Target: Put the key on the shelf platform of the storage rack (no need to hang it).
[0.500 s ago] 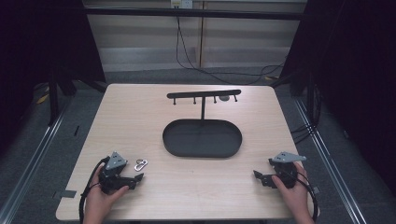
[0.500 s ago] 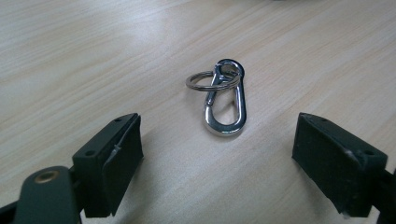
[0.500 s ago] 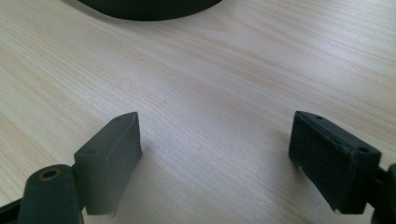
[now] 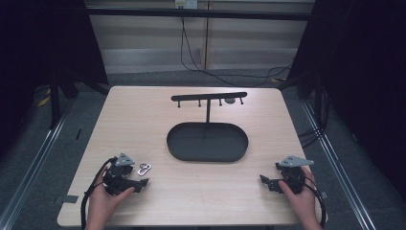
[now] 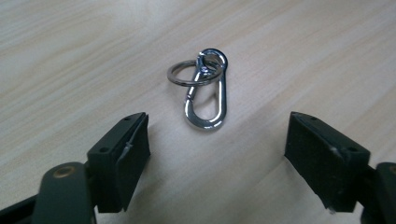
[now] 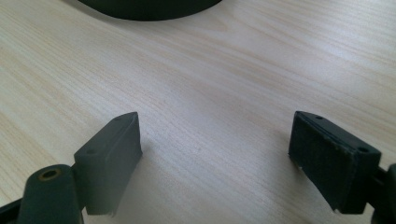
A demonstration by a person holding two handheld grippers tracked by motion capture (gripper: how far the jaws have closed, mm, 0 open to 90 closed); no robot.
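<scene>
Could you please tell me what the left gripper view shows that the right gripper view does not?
Left gripper view: a silver carabiner with a key ring, lying flat ahead of the open left hand-held gripper. Right gripper view: the near edge of the black oval tray, beyond the open right hand-held gripper. Both: the light wooden table, jaws spread, holding nothing.

Dim surroundings, soft overhead glare
</scene>
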